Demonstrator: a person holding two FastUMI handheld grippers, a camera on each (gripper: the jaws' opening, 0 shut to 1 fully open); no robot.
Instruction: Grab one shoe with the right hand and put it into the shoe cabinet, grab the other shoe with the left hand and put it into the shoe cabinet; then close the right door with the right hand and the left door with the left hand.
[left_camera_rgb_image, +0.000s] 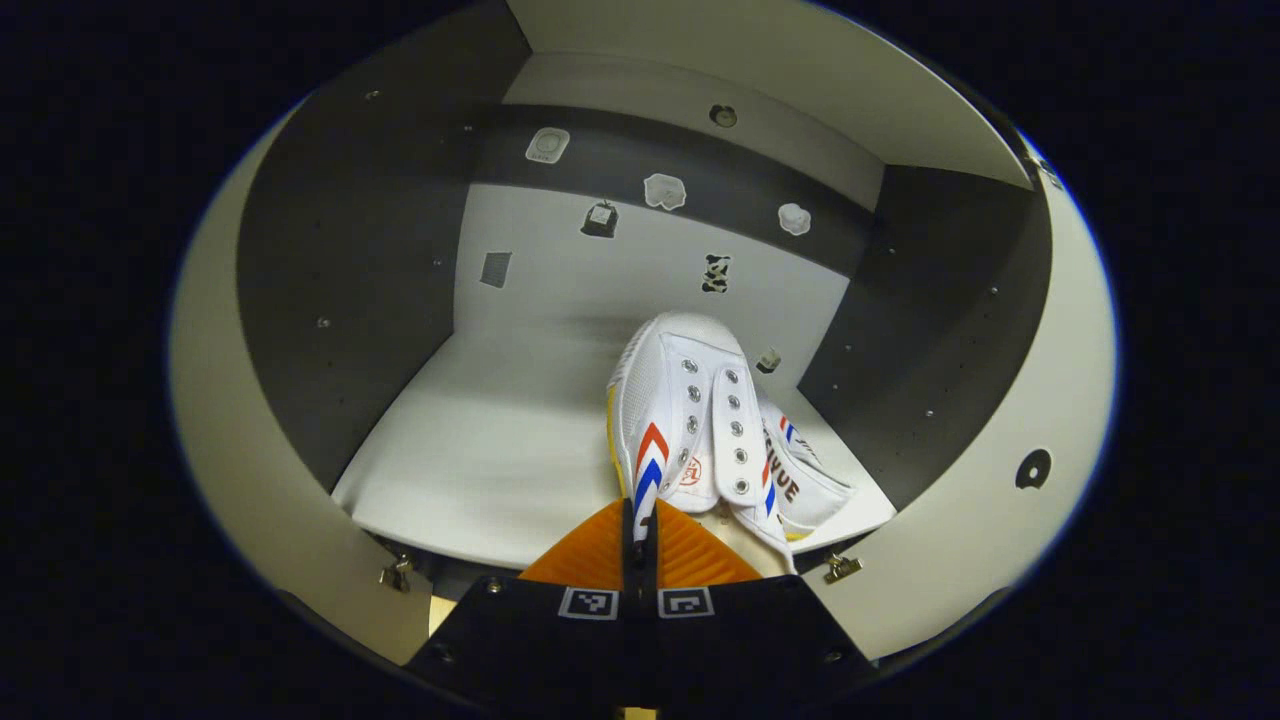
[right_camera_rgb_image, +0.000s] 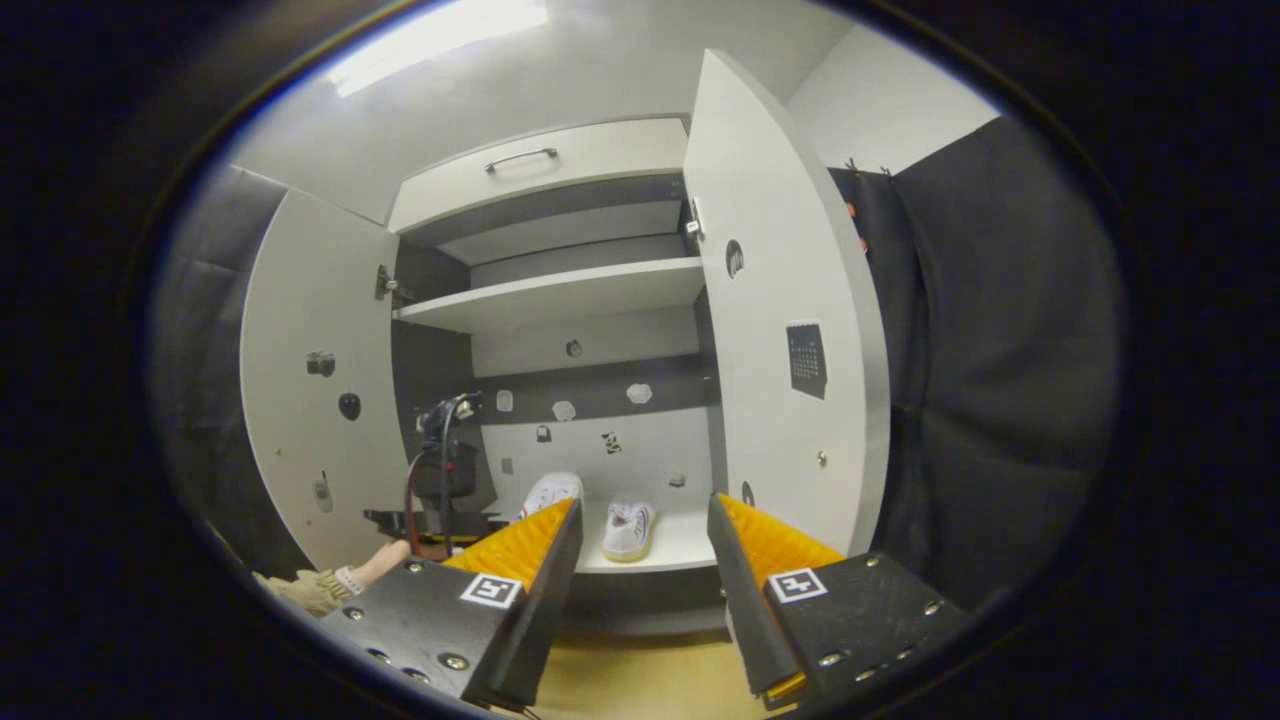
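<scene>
In the left gripper view my left gripper is shut on the rear edge of a white shoe with red and blue chevrons. Its toe points into the shoe cabinet, over the white bottom shelf. The second white shoe lies just right of it on the same shelf. In the right gripper view my right gripper stands open in front of the cabinet, holding nothing. Between its fingers I see the resting shoe. The held shoe and the left gripper are to its left.
Both doors stand wide open: the left door and the right door. An upper shelf and a drawer sit above. A gloved hand holds the left gripper. Small stickers dot the back wall.
</scene>
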